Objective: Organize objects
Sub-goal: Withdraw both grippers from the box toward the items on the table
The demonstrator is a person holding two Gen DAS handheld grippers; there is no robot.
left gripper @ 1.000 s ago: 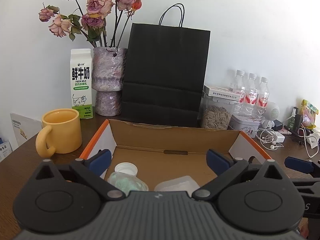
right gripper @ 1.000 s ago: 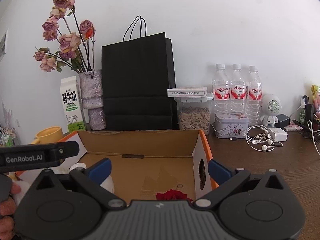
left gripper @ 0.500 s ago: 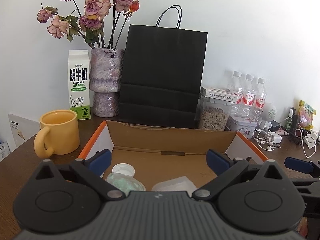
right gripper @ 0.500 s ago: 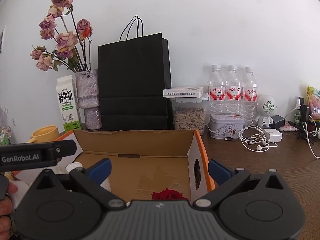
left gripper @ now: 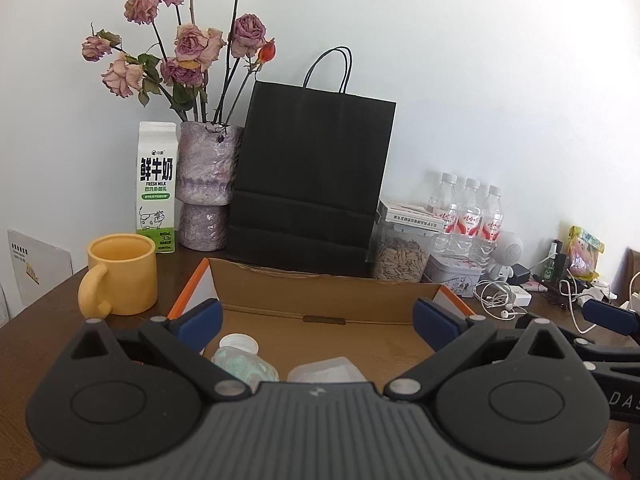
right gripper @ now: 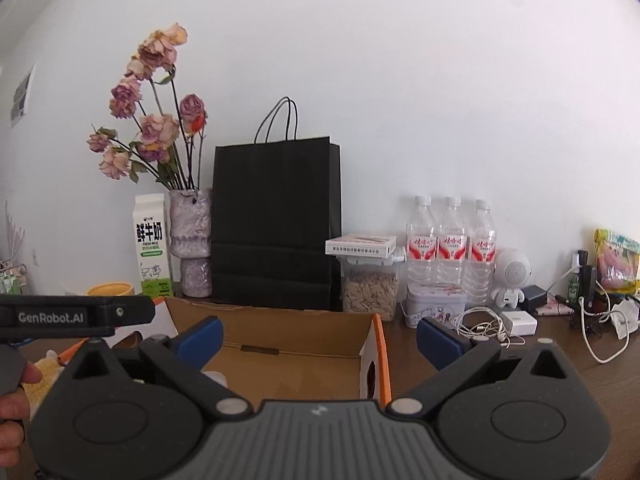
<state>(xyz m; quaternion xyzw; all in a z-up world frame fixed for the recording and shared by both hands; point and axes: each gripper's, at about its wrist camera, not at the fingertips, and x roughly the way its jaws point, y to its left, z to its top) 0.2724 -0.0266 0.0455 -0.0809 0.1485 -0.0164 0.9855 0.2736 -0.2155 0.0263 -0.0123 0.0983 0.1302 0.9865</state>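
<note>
Bottle (left gripper: 243, 364) with white cap lies inside cardboard box (left gripper: 320, 298) beneath wide, empty left gripper (left gripper: 318, 322), right gripper (right gripper: 319, 337) likewise wide; likely light, smooth plastic, best pinched across body.

Three water bottles (right gripper: 450, 248), one yellow mug (left gripper: 122, 280), one milk carton (left gripper: 157, 186), one black bag (left gripper: 312, 176).

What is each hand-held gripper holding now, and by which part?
Nothing. The left hand-held gripper and the right hand-held gripper are both open and empty above the cardboard box.
</note>
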